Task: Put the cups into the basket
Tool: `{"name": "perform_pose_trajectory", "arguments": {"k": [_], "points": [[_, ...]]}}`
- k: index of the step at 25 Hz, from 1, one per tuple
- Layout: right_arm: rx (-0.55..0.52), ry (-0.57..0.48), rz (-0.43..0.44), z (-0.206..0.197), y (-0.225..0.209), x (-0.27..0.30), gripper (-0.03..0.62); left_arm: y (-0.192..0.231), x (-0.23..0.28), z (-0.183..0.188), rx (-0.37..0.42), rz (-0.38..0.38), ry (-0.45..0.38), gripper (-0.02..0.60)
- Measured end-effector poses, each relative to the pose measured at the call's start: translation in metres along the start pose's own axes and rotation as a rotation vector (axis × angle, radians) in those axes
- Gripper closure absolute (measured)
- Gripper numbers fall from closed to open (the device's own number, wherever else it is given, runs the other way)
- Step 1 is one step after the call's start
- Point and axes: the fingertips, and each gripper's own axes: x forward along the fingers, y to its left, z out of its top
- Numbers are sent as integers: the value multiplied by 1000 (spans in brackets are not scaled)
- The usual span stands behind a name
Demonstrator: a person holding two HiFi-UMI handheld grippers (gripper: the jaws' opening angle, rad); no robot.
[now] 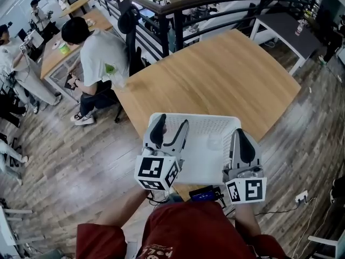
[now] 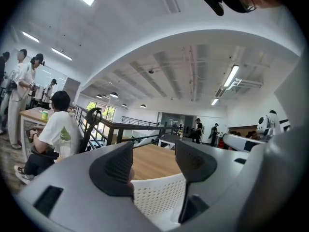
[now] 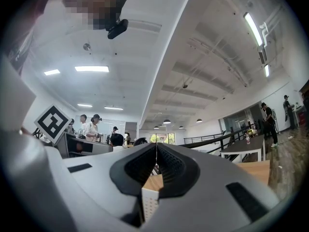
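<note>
grey right gripper (image 1: 237,135) near-level, clamping basket (image 1: 195,116)

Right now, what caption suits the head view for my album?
At a wooden table, the right hand-held gripper pinches the wall of a white basket; the left hand-held gripper is open opposite.

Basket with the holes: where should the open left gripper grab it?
Probably the thin left wall of the basket, at its rim, coming level from the near side. That wall fits inside the open left gripper, and the right gripper pinches the opposite wall, so it balances.
</note>
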Motion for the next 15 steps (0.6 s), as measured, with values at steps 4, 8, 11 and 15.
{"name": "perform_pose_trajectory", "arguments": {"k": [4, 8, 11, 15], "points": [[1, 5, 16, -4, 6, 4, 583, 13, -5, 0, -7, 52, -9, 307], [2, 7, 25, -5, 11, 9, 583, 24, -10, -1, -14, 81, -8, 327], [0, 9, 33, -5, 13, 12, 583, 28, -13, 1, 3, 102, -13, 353], [1, 14, 42, -8, 19, 14, 583, 32, -21, 3, 12, 131, -31, 408]]}}
